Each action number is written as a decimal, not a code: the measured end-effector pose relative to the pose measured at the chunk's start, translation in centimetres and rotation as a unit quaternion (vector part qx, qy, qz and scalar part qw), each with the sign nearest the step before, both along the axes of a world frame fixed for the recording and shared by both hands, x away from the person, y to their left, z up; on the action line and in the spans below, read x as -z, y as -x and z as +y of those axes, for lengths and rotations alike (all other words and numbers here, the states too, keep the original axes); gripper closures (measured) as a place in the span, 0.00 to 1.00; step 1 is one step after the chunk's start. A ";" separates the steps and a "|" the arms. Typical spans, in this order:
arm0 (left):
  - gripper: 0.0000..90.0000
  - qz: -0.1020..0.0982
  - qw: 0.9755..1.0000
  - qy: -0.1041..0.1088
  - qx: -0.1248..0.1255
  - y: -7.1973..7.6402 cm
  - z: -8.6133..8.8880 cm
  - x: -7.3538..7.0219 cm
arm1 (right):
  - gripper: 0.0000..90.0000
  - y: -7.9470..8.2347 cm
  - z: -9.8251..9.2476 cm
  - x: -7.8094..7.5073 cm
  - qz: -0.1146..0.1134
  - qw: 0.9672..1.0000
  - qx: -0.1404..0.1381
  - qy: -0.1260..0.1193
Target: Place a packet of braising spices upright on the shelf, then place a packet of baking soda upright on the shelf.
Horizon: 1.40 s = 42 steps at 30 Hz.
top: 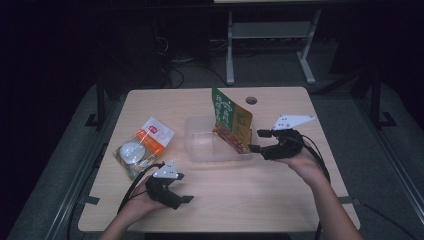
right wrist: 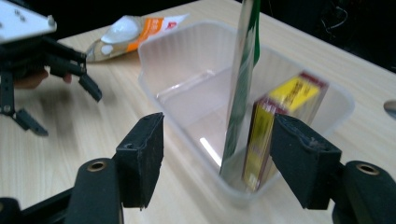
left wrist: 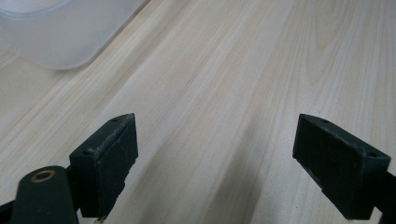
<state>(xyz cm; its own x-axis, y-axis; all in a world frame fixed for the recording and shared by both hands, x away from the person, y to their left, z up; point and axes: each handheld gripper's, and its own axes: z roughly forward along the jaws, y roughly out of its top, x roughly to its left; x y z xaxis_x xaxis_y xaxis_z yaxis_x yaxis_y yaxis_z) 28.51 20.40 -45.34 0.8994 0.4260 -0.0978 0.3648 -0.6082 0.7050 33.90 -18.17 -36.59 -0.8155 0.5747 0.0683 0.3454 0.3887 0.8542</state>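
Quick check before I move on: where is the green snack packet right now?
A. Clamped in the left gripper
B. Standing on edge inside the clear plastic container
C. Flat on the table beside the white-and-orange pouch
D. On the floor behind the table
B: the green snack packet stands on edge inside the clear plastic container, while the right gripper in front of it has its jaws apart and grips nothing.

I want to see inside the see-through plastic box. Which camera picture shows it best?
The right gripper view shows the plastic box best: it sits close, so you can see its bare bottom and the packets standing at one end. The high view shows the whole box, but small and dim. The left gripper view catches just one rounded corner.
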 end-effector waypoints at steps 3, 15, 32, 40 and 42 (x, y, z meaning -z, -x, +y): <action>0.15 0.000 1.000 0.002 -0.001 0.1 0.0 0.0 | 0.38 1.1 -0.4 0.6 0.005 1.000 0.001 0.002; 0.15 0.003 1.000 0.002 0.004 0.1 0.3 -0.1 | 0.36 4.6 -0.9 4.2 0.037 0.999 0.001 0.022; 0.15 -0.012 1.000 0.000 -0.028 -0.9 2.4 -2.1 | 0.33 8.5 -0.8 7.3 0.064 0.996 -0.007 0.057; 0.16 -0.020 0.995 0.005 -0.096 -3.7 6.4 -3.9 | 0.33 8.3 -0.6 7.5 0.065 0.996 -0.014 0.058; 0.15 -0.023 0.992 -0.001 -0.120 -4.6 7.4 -4.1 | 0.32 8.2 -0.4 7.6 0.067 0.996 -0.011 0.062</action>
